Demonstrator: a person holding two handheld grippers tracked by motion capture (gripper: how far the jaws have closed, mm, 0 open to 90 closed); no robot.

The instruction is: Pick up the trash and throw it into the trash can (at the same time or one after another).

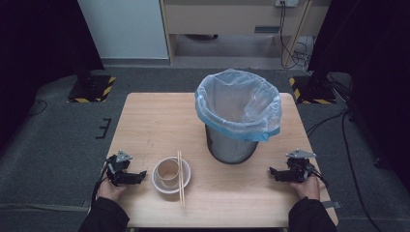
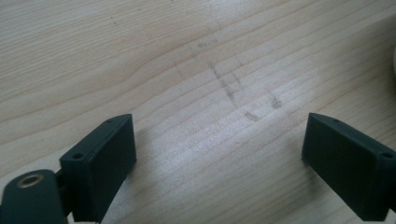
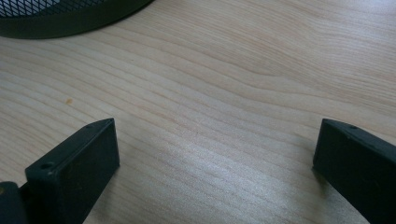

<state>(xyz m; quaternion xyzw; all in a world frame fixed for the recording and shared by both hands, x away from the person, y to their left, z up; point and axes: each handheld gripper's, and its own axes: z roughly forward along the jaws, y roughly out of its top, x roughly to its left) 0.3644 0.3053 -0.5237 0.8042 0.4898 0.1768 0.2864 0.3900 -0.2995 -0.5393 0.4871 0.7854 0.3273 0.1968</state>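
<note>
A white bowl (image 1: 158,180) holding a brown paper cup (image 1: 168,172) sits near the table's front edge, with a pair of wooden chopsticks (image 1: 181,180) laid across its rim. My left gripper (image 1: 140,174) rests on the table just left of the bowl, jaws open and empty (image 2: 219,140) over bare wood. A black mesh waste bin (image 1: 231,145) lined with a blue-rimmed plastic bag (image 1: 238,104) stands at the middle right. My right gripper (image 1: 272,171) rests to the right of the bin, open with nothing between its jaws (image 3: 215,154); the bin's base (image 3: 70,21) shows ahead of it.
The wooden table (image 1: 154,121) stands on grey carpet. Behind it are stand bases with yellow-black tape (image 1: 92,89) and cables (image 1: 295,48) on the floor. Bare wood lies at the table's back left.
</note>
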